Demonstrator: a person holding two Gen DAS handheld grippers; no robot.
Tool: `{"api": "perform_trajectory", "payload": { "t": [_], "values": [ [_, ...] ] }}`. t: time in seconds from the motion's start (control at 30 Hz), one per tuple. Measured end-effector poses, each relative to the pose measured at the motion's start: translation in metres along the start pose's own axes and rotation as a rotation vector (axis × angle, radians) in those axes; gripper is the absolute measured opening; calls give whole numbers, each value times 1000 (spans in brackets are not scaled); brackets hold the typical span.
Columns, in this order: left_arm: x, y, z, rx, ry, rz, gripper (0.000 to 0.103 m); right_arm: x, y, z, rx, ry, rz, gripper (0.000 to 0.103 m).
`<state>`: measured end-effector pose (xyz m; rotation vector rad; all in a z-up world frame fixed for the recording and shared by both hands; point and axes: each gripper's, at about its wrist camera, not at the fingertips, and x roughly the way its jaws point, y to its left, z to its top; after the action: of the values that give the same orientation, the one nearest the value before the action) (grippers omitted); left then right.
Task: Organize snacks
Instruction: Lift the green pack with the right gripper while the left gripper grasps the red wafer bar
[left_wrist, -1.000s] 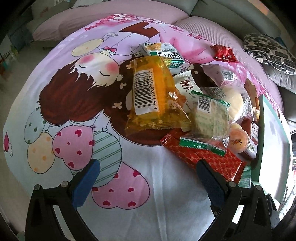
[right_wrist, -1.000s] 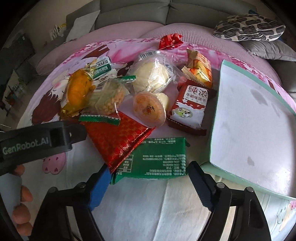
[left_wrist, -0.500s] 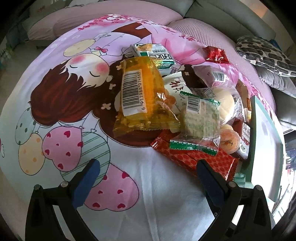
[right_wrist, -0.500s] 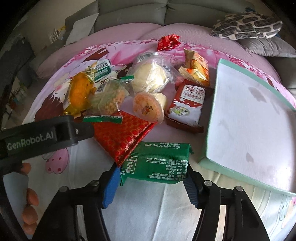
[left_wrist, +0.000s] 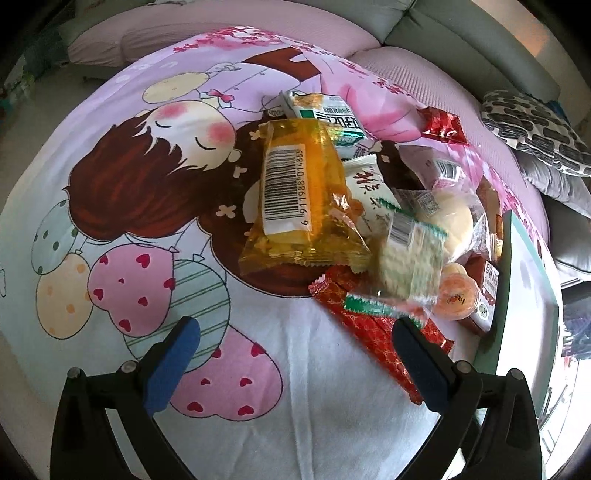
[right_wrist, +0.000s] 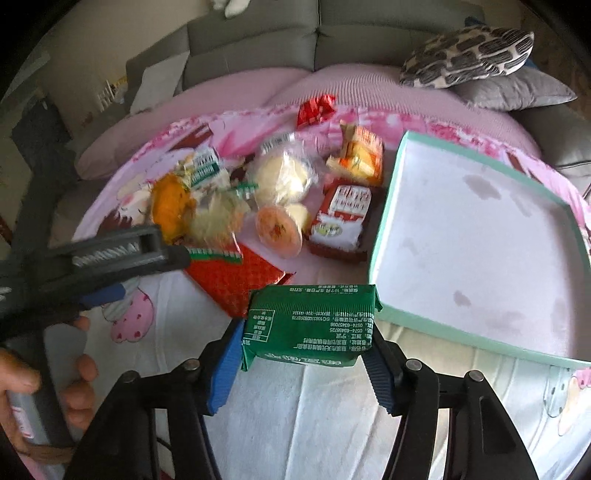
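Right gripper (right_wrist: 303, 363): jaws pinching a green snack pack (right_wrist: 310, 325) by its short ends, raised just near-left of the mint-rimmed tray (right_wrist: 480, 343). Left gripper (left_wrist: 295, 363): jaws spread wide over the cartoon-print bedsheet (left_wrist: 147, 184), nothing between them. Heap of snacks beyond: yellow barcoded bag (left_wrist: 303, 199), red patterned packet (left_wrist: 380, 332) just beside the right jaw, orange jelly cup (right_wrist: 279, 230), red milk carton (right_wrist: 340, 218). Patterned cushion (right_wrist: 469, 55) far right on the sofa.

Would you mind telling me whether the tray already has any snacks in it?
No, the tray shows only its bare stained floor.
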<state>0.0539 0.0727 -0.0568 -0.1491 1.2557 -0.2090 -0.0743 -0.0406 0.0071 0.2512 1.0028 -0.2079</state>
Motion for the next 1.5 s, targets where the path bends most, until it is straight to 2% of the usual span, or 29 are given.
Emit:
{"api": "perform_trajectory", "payload": {
  "t": [0.17, 0.3, 0.37, 0.63, 0.87, 1.0, 1.27, 1.5],
  "values": [
    [2, -13, -1, 39, 6, 3, 103, -8, -6, 9, 26, -44, -24, 64],
    [16, -39, 1, 100, 51, 24, 103, -10, -20, 13, 72, -51, -43, 64],
    [25, -51, 4, 117, 68, 48, 103, -12, -24, 13, 88, -56, -41, 64],
    [42, -78, 14, 169, 54, 127, 103, -12, -30, 13, 109, -57, -29, 64],
    [43, -69, 19, 132, 63, 150, 103, -11, -33, 13, 126, -53, -31, 64],
    [49, -77, 19, 179, 58, 188, 103, -10, -31, 13, 124, -50, -27, 64],
    [36, -51, 1, 241, 69, 144, 103, -10, -39, 12, 157, -43, -27, 64],
    [29, -26, 1, 193, 82, 138, 102, -11, -42, 12, 180, -43, -13, 64]
  ]
}}
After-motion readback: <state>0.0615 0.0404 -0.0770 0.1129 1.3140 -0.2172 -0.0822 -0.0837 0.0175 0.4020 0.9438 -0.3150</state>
